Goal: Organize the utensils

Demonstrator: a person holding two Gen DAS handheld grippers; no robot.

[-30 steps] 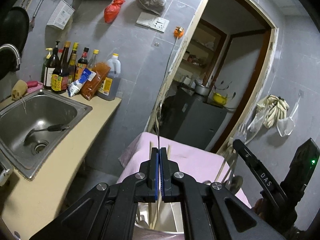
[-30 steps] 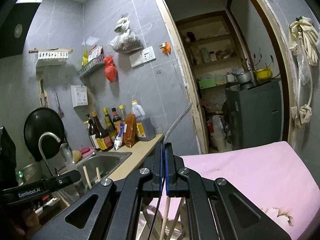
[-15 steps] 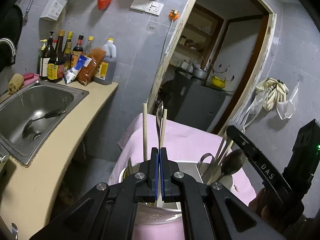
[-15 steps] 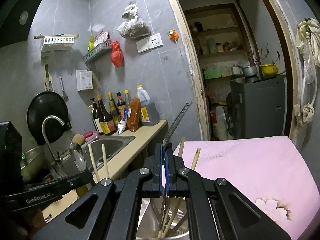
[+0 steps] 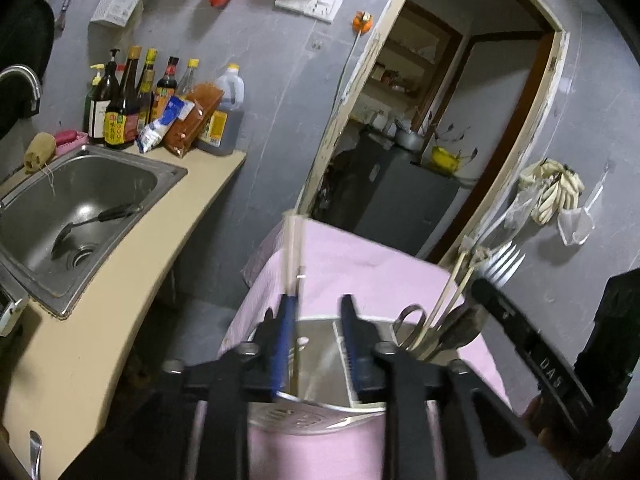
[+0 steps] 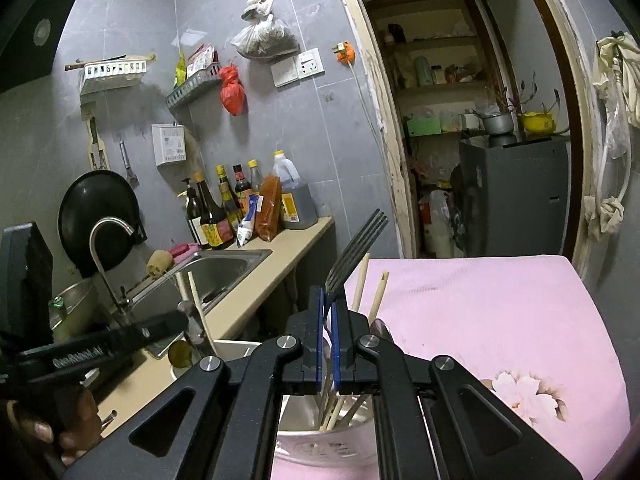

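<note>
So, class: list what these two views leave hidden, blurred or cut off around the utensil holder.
- Left wrist view: the chopsticks by the open left tongs are motion-blurred; contact unclear.
- Left wrist view: the utensil holder is cut at its base by the tong arms.
- Right wrist view: the fork handle vanishes between the right tongs; its lower end is hidden.

Steel holder [image 5: 320, 404] on pink cloth, chopsticks [image 5: 293, 256] upright, fork [image 6: 356, 250] tines up

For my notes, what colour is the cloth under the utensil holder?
Pink cloth, clearest in the right wrist view.
</note>
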